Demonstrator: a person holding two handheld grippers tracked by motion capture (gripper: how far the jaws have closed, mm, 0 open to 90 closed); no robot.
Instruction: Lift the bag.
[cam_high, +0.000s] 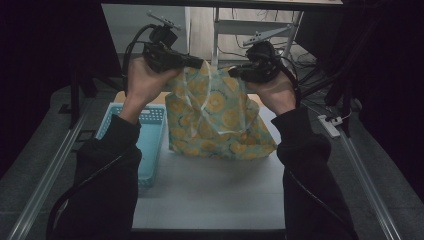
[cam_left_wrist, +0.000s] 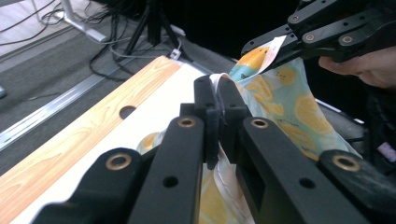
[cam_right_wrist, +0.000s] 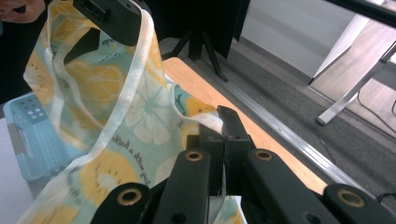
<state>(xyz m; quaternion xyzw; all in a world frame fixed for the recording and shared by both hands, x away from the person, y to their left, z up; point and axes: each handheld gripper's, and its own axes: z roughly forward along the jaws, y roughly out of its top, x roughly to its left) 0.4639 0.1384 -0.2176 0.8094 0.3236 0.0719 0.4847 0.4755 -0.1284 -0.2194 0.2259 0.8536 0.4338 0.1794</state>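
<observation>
A teal cloth bag (cam_high: 215, 115) printed with yellow citrus slices hangs above the white table (cam_high: 210, 195), its lower part resting on the tabletop. My left gripper (cam_high: 197, 63) holds its upper left edge and my right gripper (cam_high: 234, 71) its upper right edge, both raised at the far side. In the left gripper view the jaws (cam_left_wrist: 218, 100) are shut on a whitish hem of the bag (cam_left_wrist: 289, 98). In the right gripper view the jaws (cam_right_wrist: 223, 130) are shut on the bag's rim (cam_right_wrist: 107, 88), and a pale strap runs up to the other gripper.
A light blue perforated basket (cam_high: 150, 145) stands on the table's left side, just left of the bag. A wooden strip (cam_left_wrist: 84, 140) edges the table's far side. Cables, metal rails and a power strip (cam_high: 330, 125) lie on the floor around.
</observation>
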